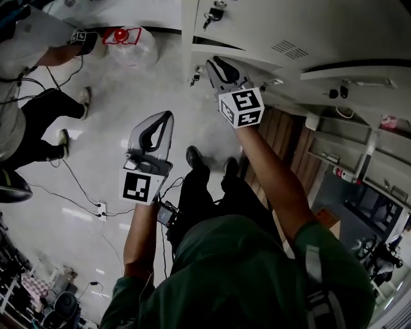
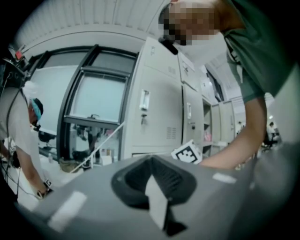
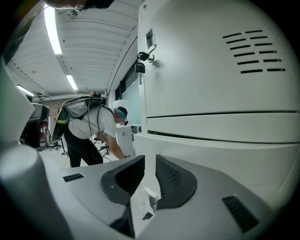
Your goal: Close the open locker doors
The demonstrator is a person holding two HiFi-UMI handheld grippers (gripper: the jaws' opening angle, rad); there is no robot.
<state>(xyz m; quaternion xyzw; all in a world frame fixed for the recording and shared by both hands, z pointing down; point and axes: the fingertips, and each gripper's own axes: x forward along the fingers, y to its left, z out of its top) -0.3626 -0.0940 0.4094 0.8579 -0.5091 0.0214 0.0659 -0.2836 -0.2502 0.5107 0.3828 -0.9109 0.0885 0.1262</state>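
Observation:
White lockers fill the top and right of the head view. The upper door (image 1: 257, 26) is closed, with keys (image 1: 215, 13) in its lock. Below it, a lower door (image 3: 211, 154) stands out from the row, with a dark gap above it. My right gripper (image 1: 212, 62) (image 3: 150, 161) points at this door near its hanging key (image 1: 194, 78). Its jaws are a narrow gap apart and hold nothing. Further right, several doors (image 1: 347, 74) hang open over shelved compartments (image 1: 347, 148). My left gripper (image 1: 168, 115) (image 2: 150, 159) is held lower over the floor, shut and empty.
Another person (image 1: 32, 96) (image 3: 89, 126) bends over at the left beside a clear bag (image 1: 131, 45) with a red label. Cables and a power strip (image 1: 101, 209) lie on the glossy floor. Wooden planks (image 1: 282, 128) show at the lockers' foot. Windows (image 2: 93, 98) adjoin the locker row.

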